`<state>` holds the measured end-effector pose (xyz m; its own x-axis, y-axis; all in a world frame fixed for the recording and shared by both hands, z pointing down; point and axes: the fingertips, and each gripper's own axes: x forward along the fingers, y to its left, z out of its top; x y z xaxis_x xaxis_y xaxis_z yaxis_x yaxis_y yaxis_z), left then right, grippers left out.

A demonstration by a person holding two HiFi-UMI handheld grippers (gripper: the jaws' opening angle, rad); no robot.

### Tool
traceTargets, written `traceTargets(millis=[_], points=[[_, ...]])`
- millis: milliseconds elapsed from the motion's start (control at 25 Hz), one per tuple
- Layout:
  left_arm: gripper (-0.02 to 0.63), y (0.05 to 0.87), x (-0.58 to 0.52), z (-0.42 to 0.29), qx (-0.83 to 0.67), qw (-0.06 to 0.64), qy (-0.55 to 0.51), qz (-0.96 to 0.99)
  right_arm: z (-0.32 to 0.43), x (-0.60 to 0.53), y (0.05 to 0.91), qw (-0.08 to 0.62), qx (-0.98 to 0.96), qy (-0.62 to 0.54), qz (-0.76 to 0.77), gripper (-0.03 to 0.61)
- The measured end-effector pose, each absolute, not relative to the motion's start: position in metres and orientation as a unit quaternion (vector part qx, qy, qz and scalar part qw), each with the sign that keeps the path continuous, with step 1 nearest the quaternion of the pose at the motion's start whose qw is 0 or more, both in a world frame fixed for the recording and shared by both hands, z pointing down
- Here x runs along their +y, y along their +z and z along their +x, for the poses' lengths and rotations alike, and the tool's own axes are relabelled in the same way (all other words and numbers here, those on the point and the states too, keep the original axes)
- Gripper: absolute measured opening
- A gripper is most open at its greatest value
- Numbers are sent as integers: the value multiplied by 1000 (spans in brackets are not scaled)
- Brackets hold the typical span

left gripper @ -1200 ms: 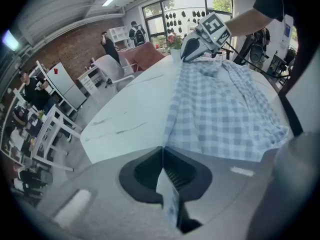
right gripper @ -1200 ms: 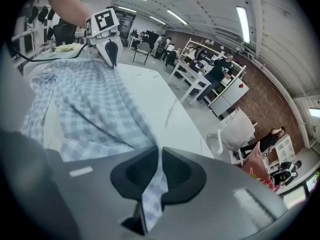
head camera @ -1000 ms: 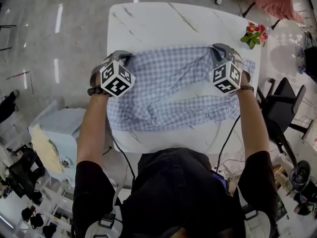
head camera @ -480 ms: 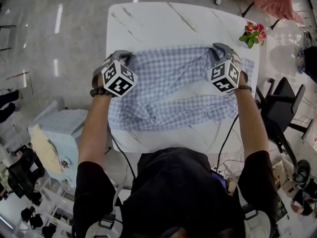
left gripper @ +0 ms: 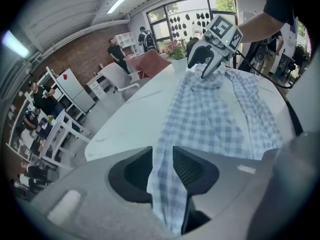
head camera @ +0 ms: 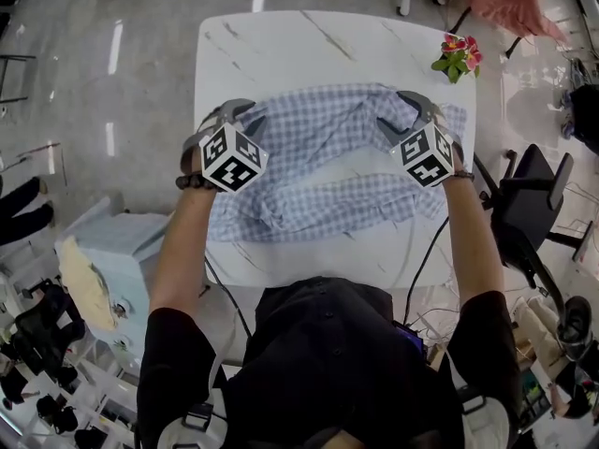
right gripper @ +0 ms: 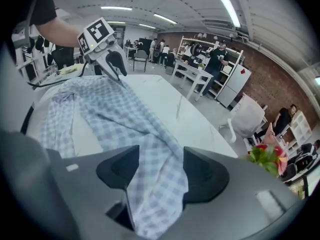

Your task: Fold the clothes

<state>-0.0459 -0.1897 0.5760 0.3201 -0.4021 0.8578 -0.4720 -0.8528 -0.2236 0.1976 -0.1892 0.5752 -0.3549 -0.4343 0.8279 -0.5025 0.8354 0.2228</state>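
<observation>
While the checked shirt (head camera: 328, 171) lies spread across the white table (head camera: 281, 45), its long axis runs side to side, from my left gripper (head camera: 239, 112) to my right gripper (head camera: 401, 110). Each sits at its own end of the far edge, so neither hand is nearer. From the jaws, the bulk of the cloth lies back toward me, with a bunched band along the near edge. A strip of fabric runs between each pair of jaws. On the left the gap is narrow and the cloth fills it loosely. On the right the jaws stand wider and the fabric drapes through slack. Both pairs have just been opening, and neither pinches now.

Compared with a second ago, when both were clamped on those far corners, the grip is let go. The right jaws look visibly splayed from above, and the far edge rests flat on the table. A small pot of flowers (head camera: 456, 54) stands well apart at the far right corner.
</observation>
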Motion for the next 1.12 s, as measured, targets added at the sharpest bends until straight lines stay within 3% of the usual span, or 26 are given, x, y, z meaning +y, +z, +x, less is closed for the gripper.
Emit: traceTargets(millis=[200,600,1000,1120], points=[[133,563,-171,14,-248,12,511,823,264,-158,562,488,-821,36,296,267],[121,582,-115,152,-191,31,511,838,411,-149,572,495,-794,73,346,182],[118,592,-100,218,-208,66,508,833,423,-172,591,450,-827,107,319,176],[118,595,-93,226,-209,79,508,832,417,-180,600,431,-828,132,333,202]])
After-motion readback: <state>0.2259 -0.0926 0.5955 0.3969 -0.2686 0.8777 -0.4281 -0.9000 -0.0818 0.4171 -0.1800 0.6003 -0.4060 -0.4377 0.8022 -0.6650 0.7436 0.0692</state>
